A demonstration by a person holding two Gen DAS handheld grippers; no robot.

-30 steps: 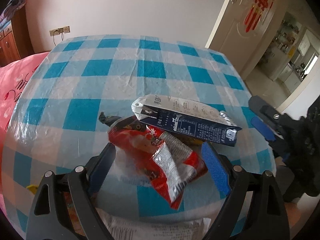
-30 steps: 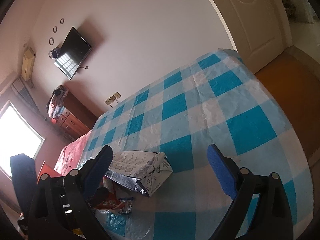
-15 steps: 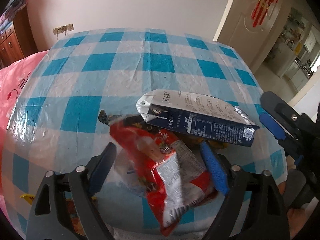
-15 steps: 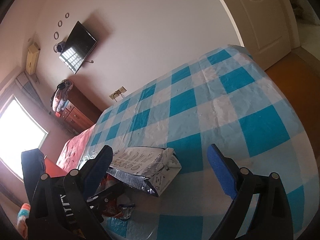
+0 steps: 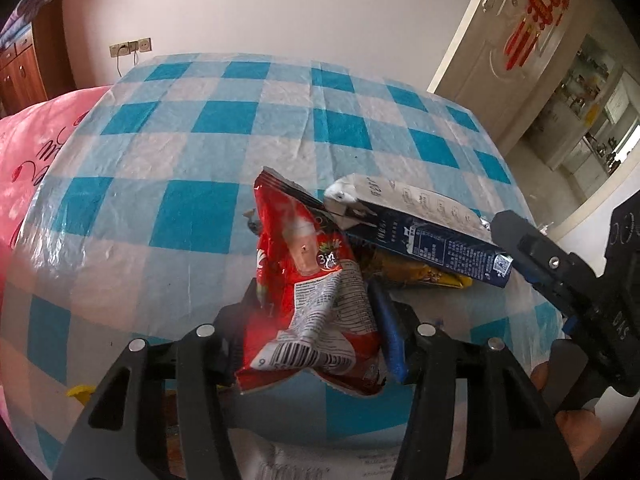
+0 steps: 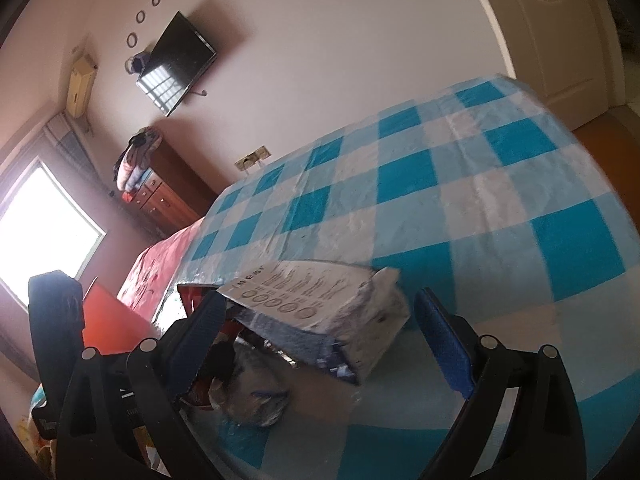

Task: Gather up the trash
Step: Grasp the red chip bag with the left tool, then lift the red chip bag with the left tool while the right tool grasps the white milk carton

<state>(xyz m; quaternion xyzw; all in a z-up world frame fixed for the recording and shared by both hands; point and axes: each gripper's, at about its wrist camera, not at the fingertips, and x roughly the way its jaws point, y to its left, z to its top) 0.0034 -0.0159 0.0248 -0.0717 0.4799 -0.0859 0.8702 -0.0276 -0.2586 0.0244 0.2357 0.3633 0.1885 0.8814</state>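
Collecting: red wrapper [image 5: 312, 300] between the closing jaws of the left gripper [image 5: 316, 320], pads at its sides.
Right gripper [image 6: 320, 344]: jaws wide, astride the carton [image 6: 320, 300], not gripping.
Left: carton and yellow wrapper [image 5: 412, 272] lie on the table [image 5: 200, 152].

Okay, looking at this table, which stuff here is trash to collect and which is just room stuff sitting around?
Trash to collect:
- crinkled red foil snack wrapper, between the closing left gripper jaws
- flattened navy-and-white milk carton
- yellow wrapper under the carton

Just lying about:
- blue-and-white checked tablecloth
- pink quilt
- wall-mounted black television
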